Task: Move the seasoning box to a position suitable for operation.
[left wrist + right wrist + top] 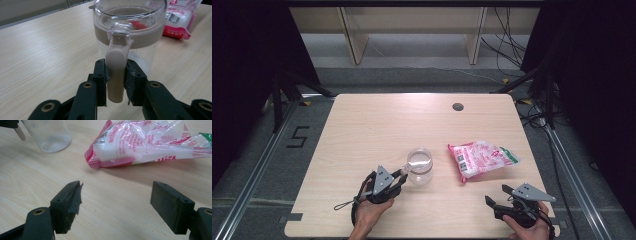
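Clear jar (420, 166) stood mid-bench, just left of pink bag (481, 159). Jar handle (116, 67) clamped between left gripper (116, 75) fingers. Right gripper (116, 202) fingers held wide, empty. Handle best kept squarely pinched, jar upright when lifted.

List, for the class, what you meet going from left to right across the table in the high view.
left gripper → clear jar → pink and white bag → right gripper
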